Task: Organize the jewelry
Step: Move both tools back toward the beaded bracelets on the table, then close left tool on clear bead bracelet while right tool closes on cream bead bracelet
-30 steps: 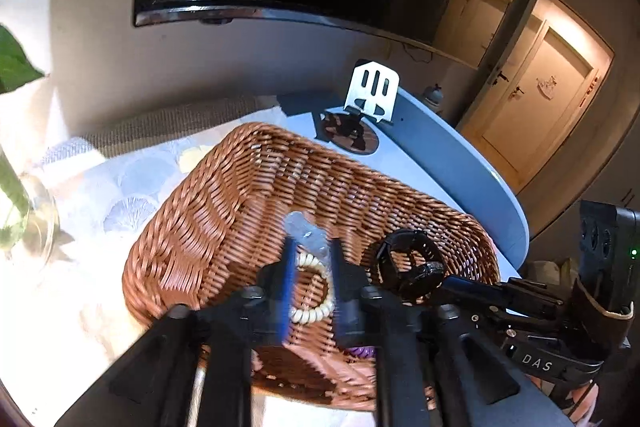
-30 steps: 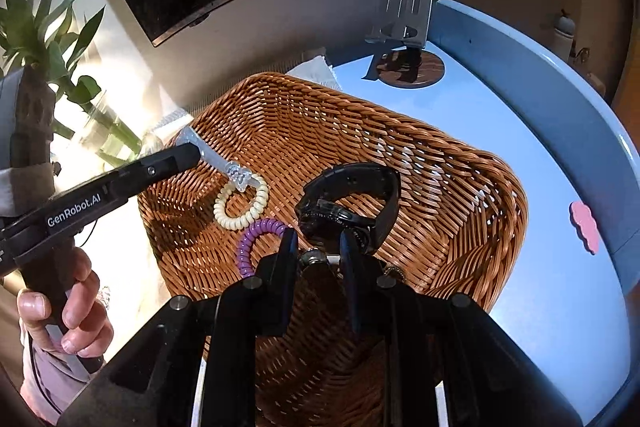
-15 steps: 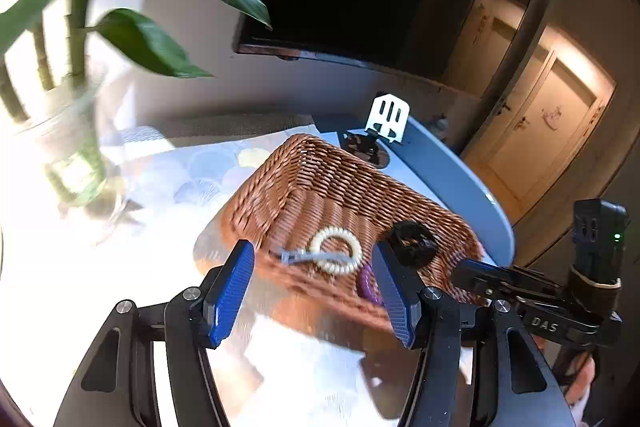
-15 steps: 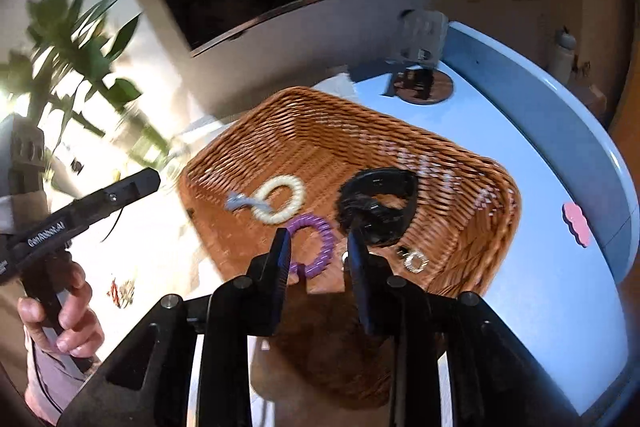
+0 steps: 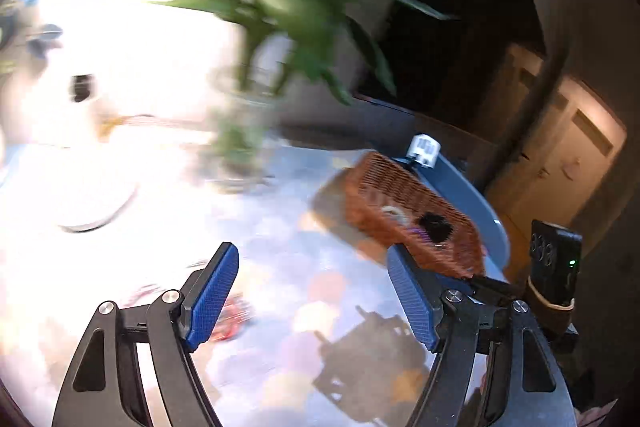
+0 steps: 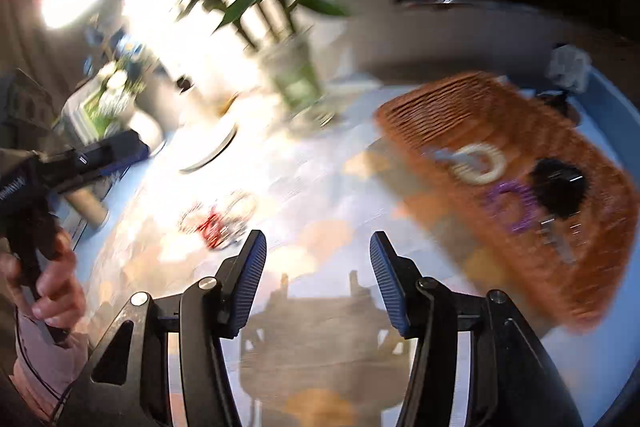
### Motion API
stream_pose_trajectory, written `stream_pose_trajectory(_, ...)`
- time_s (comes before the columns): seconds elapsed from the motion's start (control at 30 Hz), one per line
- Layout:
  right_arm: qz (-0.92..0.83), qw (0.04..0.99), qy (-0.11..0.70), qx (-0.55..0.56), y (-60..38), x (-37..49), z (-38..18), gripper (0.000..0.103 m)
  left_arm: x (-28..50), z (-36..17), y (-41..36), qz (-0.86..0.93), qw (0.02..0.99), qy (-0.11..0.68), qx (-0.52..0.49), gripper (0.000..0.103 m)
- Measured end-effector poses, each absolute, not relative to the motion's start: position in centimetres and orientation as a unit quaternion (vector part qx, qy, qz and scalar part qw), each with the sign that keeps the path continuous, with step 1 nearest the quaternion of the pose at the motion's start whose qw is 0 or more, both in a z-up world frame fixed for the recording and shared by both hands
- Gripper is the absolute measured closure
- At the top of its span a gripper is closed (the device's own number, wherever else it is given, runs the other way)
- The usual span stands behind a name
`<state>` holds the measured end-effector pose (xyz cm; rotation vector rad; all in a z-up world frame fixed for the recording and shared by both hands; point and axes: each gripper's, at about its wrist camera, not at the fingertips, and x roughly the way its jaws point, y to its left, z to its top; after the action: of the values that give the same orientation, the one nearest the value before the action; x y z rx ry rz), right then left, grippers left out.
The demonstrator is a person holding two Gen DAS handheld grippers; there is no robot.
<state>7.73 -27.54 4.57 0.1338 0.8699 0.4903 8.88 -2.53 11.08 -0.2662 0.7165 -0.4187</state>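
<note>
A: Where's the next piece?
B: Red-and-silver tangle (image 6: 218, 221) on the tabletop (image 6: 304, 187), ahead-left of right claw (image 6: 318, 277), closer to left claw (image 5: 310, 293). Blurry; long axis unclear.
A: Claws?
B: Both wide, holding nothing.
A: Rest?
B: Cream ring (image 6: 478, 163), purple coil (image 6: 510, 205), black watch (image 6: 560, 187) lie in the woven basket (image 6: 460, 107), far right.

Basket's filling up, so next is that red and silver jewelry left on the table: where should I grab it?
Judging through blur: pinch the red middle of the jewelry pile from above with the open right gripper; it lies flat, loops splayed.
</note>
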Motion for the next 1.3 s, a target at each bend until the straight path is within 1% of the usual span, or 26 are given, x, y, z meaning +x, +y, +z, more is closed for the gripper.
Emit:
stream_pose_trajectory(0.2,0.258,0.858,0.441,0.056,-23.1,7.5,0.4,0.046,5.9,8.2,4.1,-0.175,0.905,0.345,-0.176,0.026)
stream_pose_trajectory(0.4,0.25,0.851,0.46,0.033,-21.5,7.8,-2.1,0.046,5.7,4.1,7.7,-0.137,0.899,0.369,-0.193,0.026)
stream_pose_trajectory(0.53,0.246,0.851,0.463,0.029,-21.3,8.2,-2.0,0.046,6.9,1.9,8.5,-0.115,0.894,0.388,-0.192,0.026)
stream_pose_trajectory(0.67,0.26,0.827,0.496,0.045,-21.2,9.0,-2.2,0.046,8.6,-0.1,9.4,-0.098,0.887,0.409,-0.19,0.025)
stream_pose_trajectory(0.77,0.271,0.817,0.506,0.05,-20.6,10.2,-0.8,0.046,10.1,-1.0,10.1,-0.068,0.887,0.42,-0.18,0.027)
stream_pose_trajectory(0.83,0.268,0.821,0.503,0.032,-19.6,11.4,0.4,0.046,11.2,-1.3,10.3,-0.067,0.884,0.429,-0.174,0.027)
stream_pose_trajectory(0.87,0.266,0.823,0.502,0.024,-19.1,12.2,0.8,0.046,11.7,-1.4,10.1,-0.062,0.884,0.435,-0.162,0.028)
stream_pose_trajectory(0.93,0.269,0.826,0.496,0.007,-17.9,13.8,1.0,0.048,13.1,-1.8,9.4,-0.063,0.88,0.451,-0.132,0.037)
stream_pose_trajectory(0.97,0.271,0.826,0.495,0.0,-17.2,14.6,0.9,0.054,13.6,-2.1,9.1,-0.067,0.878,0.458,-0.121,0.048)
stream_pose_trajectory(1.0,0.273,0.824,0.497,-0.003,-16.6,15.7,0.6,0.059,14.2,-2.4,8.9,-0.071,0.876,0.464,-0.114,0.053)
stream_pose_trajectory(1.03,0.274,0.821,0.501,-0.003,-16.1,16.5,0.2,0.061,14.6,-2.6,8.7,-0.073,0.876,0.465,-0.108,0.054)
stream_pose_trajectory(1.1,0.278,0.817,0.505,-0.005,-15.1,17.9,-0.7,0.069,15.2,-2.6,8.5,-0.074,0.879,0.461,-0.095,0.055)
stream_pose_trajectory(1.2,0.278,0.816,0.506,-0.021,-13.8,19.2,-1.9,0.07,15.9,-2.6,8.1,-0.095,0.876,0.463,-0.096,0.056)
stream_pose_trajectory(1.3,0.282,0.815,0.505,-0.035,-12.9,19.7,-2.6,0.07,16.2,-2.6,7.2,-0.094,0.878,0.465,-0.066,0.056)
